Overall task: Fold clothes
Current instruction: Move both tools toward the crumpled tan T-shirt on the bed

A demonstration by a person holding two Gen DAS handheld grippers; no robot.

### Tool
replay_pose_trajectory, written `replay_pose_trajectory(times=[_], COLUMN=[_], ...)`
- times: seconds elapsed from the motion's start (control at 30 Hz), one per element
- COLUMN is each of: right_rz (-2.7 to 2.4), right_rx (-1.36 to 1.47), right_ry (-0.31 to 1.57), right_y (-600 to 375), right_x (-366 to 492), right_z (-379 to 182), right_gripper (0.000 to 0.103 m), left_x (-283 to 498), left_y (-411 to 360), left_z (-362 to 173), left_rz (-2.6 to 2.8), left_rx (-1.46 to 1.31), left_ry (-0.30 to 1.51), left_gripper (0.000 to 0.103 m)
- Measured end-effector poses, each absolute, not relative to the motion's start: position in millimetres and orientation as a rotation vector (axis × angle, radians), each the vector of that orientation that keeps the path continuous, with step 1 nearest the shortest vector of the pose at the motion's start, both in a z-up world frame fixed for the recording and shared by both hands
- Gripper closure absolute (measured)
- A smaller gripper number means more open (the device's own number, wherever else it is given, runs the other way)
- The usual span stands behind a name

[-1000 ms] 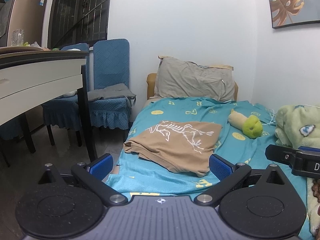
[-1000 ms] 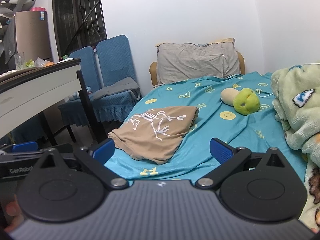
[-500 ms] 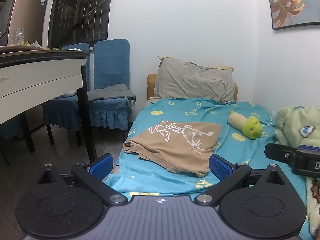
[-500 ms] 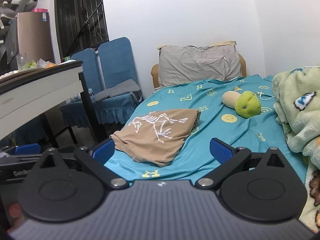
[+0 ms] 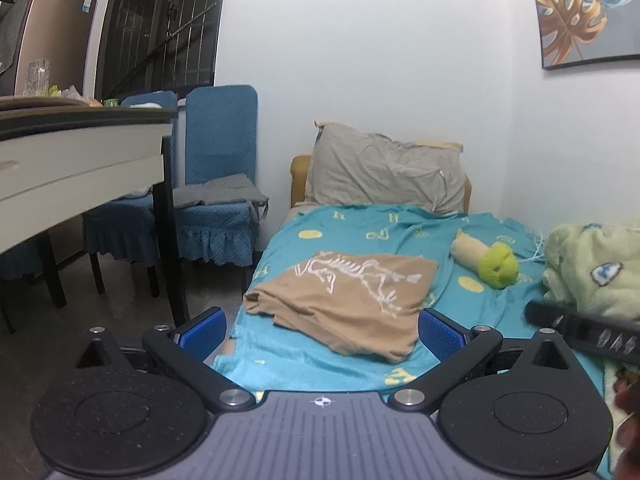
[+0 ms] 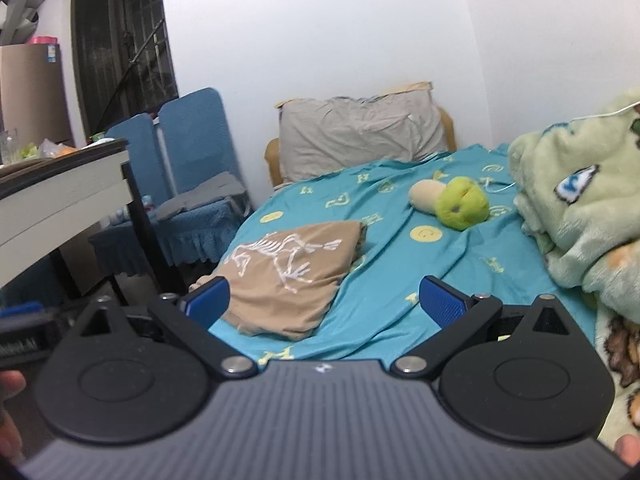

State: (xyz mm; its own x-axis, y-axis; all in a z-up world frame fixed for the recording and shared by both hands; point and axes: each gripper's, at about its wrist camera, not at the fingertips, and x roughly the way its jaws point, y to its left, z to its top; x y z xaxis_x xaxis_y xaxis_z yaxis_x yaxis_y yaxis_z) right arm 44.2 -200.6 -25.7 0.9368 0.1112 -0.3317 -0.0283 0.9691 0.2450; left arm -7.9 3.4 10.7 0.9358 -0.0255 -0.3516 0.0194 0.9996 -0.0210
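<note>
A tan shirt [image 5: 344, 300] with a white skeleton print lies folded on the teal bedsheet [image 5: 360, 232] near the bed's left edge; the right wrist view shows the shirt [image 6: 288, 276] too. My left gripper [image 5: 322, 330] hovers open just short of the shirt's near edge, nothing between its blue pads [image 5: 202, 330]. My right gripper [image 6: 324, 302] is also open and empty, held above the sheet [image 6: 400, 280] with its left pad [image 6: 208, 300] over the shirt's near corner. The right gripper's body [image 5: 584, 330] shows at the right of the left wrist view.
A grey pillow [image 5: 384, 176] leans at the headboard. A green and cream plush toy [image 5: 486, 258] lies right of the shirt. A pale green blanket [image 6: 580, 208] is heaped on the bed's right side. Blue chairs [image 5: 218, 184] and a white table [image 5: 72, 160] stand left of the bed.
Both grippers have drifted slightly forward toward the bed, and the right one has tilted a little. The shirt has not moved. Both stay open.
</note>
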Motion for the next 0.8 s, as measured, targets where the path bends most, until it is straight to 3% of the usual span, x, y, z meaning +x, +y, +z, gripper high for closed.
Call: replay_pose_trajectory(times=[0.3, 0.53, 0.8], right_rz=[0.064, 0.058, 0.088], right_rx=[0.223, 0.241, 0.260], right_ry=[0.382, 0.415, 0.458], right_y=[-187, -181, -164], right_x=[61, 88, 138], right_z=[-34, -41, -57], right_gripper=[0.003, 0.005, 0.041], left_x=[15, 49, 71], left_y=[-20, -14, 42], left_z=[57, 36, 8], left_rz=[-0.061, -0.058, 0.008], left_rx=[0.045, 0.039, -0.035], left_ry=[0.300, 0.329, 0.387], left_gripper=[0.000, 0.000, 0.000])
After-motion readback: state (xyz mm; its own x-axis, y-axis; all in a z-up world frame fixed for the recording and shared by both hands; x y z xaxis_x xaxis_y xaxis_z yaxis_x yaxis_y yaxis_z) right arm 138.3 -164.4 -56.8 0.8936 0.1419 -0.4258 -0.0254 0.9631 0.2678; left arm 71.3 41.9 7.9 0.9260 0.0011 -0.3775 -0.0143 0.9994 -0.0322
